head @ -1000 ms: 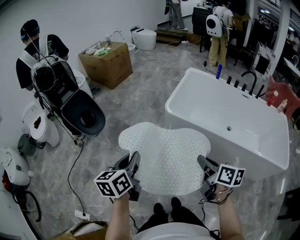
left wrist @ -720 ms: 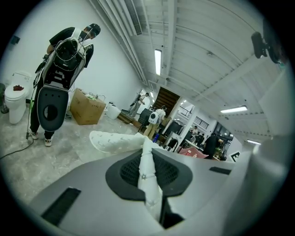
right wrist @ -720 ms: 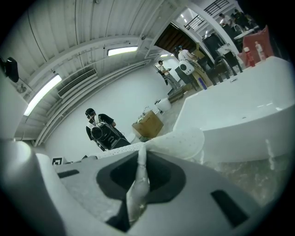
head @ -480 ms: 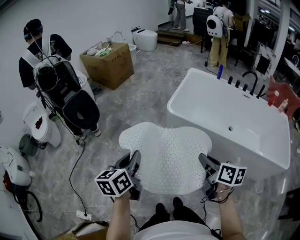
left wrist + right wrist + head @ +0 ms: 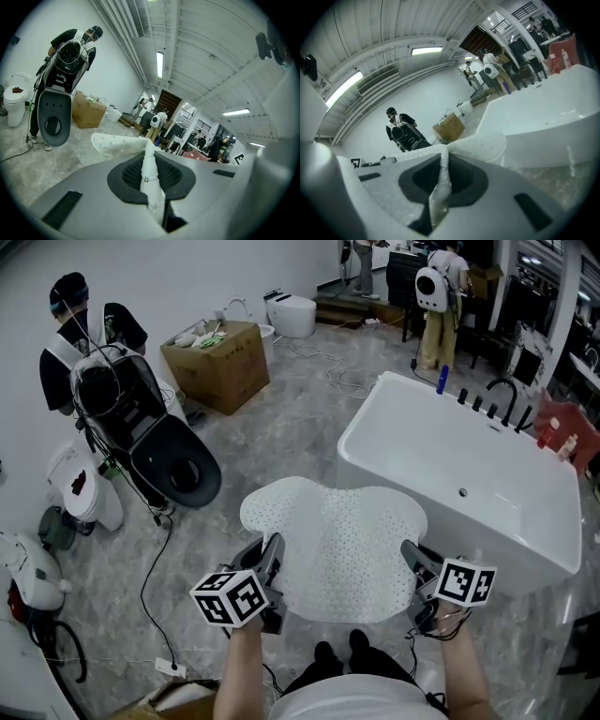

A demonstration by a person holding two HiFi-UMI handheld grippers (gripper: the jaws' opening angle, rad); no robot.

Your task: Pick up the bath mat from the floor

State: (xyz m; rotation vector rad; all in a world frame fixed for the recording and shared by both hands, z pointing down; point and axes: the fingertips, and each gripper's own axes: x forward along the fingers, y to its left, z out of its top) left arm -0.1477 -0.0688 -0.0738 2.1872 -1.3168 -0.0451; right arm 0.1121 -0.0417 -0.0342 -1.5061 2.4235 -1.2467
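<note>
At the left wall we see one person (image 5: 94,343) standing, with one cardboard box (image 5: 217,371) further along the floor (image 5: 281,446). Our left gripper (image 5: 271,554) has its tongs pressed onto the near-left edge of the single white, hole-dotted bath mat (image 5: 333,549), which hangs clear of the floor, stretched between our two grippers. The right gripper (image 5: 411,557) pinches the mat's near-right edge, just beside the one white bathtub (image 5: 487,521). Each gripper bears one cube (image 5: 230,596) printed with black-and-white square markers. Only the head view shows the whole mat. The left gripper view alone shows its fold squeezed between the dark pads (image 5: 131,173), and the right gripper view shows the same pinch against the tub's wall
</note>
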